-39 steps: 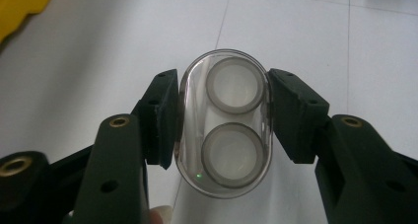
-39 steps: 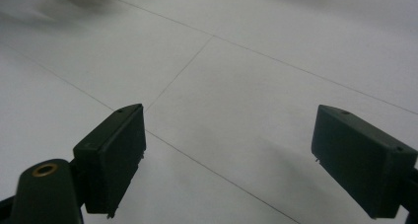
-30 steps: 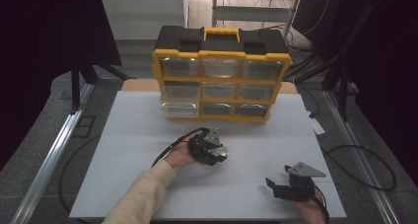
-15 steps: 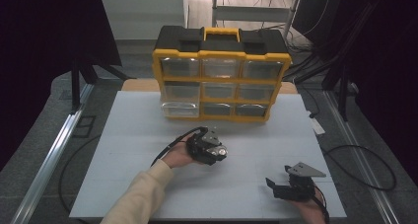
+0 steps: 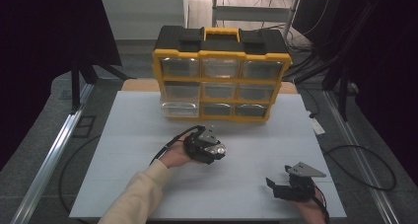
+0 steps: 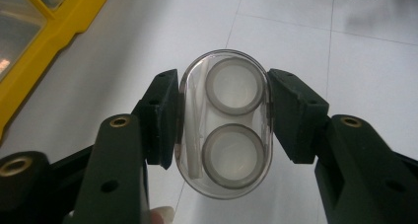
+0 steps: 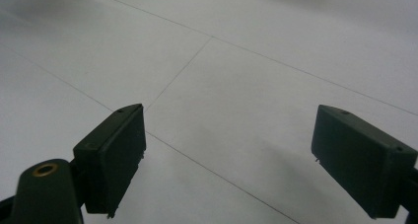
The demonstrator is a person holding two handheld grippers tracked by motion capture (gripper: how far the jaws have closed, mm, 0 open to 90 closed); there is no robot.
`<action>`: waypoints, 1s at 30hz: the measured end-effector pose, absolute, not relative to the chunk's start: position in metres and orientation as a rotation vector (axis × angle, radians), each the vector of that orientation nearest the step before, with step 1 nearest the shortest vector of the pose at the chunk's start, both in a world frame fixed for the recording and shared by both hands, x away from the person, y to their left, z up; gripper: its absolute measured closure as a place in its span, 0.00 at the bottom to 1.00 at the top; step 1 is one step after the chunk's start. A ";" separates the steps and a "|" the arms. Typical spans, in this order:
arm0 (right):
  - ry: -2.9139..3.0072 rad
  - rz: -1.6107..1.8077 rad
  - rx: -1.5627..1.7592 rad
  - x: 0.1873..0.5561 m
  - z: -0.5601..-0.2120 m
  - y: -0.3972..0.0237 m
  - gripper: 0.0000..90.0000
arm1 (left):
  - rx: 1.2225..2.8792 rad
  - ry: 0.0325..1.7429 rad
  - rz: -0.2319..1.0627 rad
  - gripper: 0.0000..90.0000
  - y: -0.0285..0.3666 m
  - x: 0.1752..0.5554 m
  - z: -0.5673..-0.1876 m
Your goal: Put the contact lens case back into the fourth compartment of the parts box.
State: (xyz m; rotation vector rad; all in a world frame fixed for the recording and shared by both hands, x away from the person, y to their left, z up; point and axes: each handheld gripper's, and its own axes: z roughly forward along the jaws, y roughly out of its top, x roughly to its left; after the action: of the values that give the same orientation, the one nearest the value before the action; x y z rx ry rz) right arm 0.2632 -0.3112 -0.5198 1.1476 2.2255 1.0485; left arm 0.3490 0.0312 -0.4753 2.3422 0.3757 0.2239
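Two hand-held grippers on a white worktop (image 5: 123, 150), with one item in hand. Left gripper (image 6: 223, 118): seen in the high view near the middle of the worktop, carried by a hand in a cream sleeve (image 5: 135, 194); its fingers (image 6: 160, 118) are clamped on a clear oval case (image 6: 224, 123), one pad pressing each long side. The clear oval case is transparent, holds two round grey-rimmed wells set one above the other along its length, plus a pale slender piece lying along one edge; it is held above the worktop, in front of the organiser and apart from it. Right gripper (image 7: 226, 157): sits at the near right corner of the worktop in the high view, a grey three-cornered plate on top; its fingers (image 7: 116, 157) stand wide apart with nothing between them, bare worktop beneath. Yellow-and-black organiser (image 5: 222, 76): stands upright at the far edge of the worktop, three rows of three clear drawers, carrying handle on top; its yellow corner shows at the upper left of the left gripper view. Black cables trail from both grippers over the worktop edge.
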 end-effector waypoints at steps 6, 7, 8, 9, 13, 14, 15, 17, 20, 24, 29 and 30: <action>2.225 1.048 1.148 0.263 -0.520 -0.311 0.15 | 2.324 0.380 0.219 0.54 0.035 0.348 -0.471; 2.224 1.048 1.149 0.263 -0.520 -0.311 0.15 | 2.318 0.380 0.215 0.54 0.036 0.348 -0.470; 2.224 1.048 1.149 0.263 -0.520 -0.311 0.15 | 2.316 0.380 0.216 0.54 0.036 0.347 -0.469; 2.224 1.047 1.149 0.263 -0.520 -0.311 0.15 | 2.314 0.381 0.219 0.54 0.037 0.347 -0.469; 2.226 1.046 1.148 0.263 -0.520 -0.311 0.15 | 2.303 0.385 0.223 0.54 0.038 0.346 -0.466; 2.226 1.046 1.148 0.263 -0.520 -0.311 0.15 | 2.303 0.385 0.225 0.54 0.038 0.346 -0.466; 2.226 1.046 1.149 0.263 -0.520 -0.311 0.15 | 2.301 0.387 0.228 0.54 0.039 0.346 -0.465; 2.226 1.045 1.151 0.263 -0.520 -0.311 0.15 | 2.297 0.389 0.228 0.54 0.040 0.345 -0.464; 2.227 1.044 1.150 0.263 -0.520 -0.311 0.15 | 2.284 0.391 0.233 0.54 0.042 0.344 -0.462; 2.230 1.042 1.147 0.263 -0.520 -0.311 0.16 | 2.276 0.391 0.235 0.54 0.043 0.342 -0.460; 2.230 1.040 1.147 0.263 -0.520 -0.311 0.15 | 2.261 0.392 0.244 0.54 0.044 0.340 -0.457; 2.229 1.040 1.147 0.263 -0.520 -0.311 0.16 | 2.257 0.394 0.245 0.54 0.045 0.340 -0.457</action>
State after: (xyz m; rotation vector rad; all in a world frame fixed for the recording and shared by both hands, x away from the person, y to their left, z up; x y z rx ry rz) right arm 0.2632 -0.3107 -0.5204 1.1474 2.2288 1.0405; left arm 0.3401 0.0445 -0.4569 2.2573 0.3938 0.2450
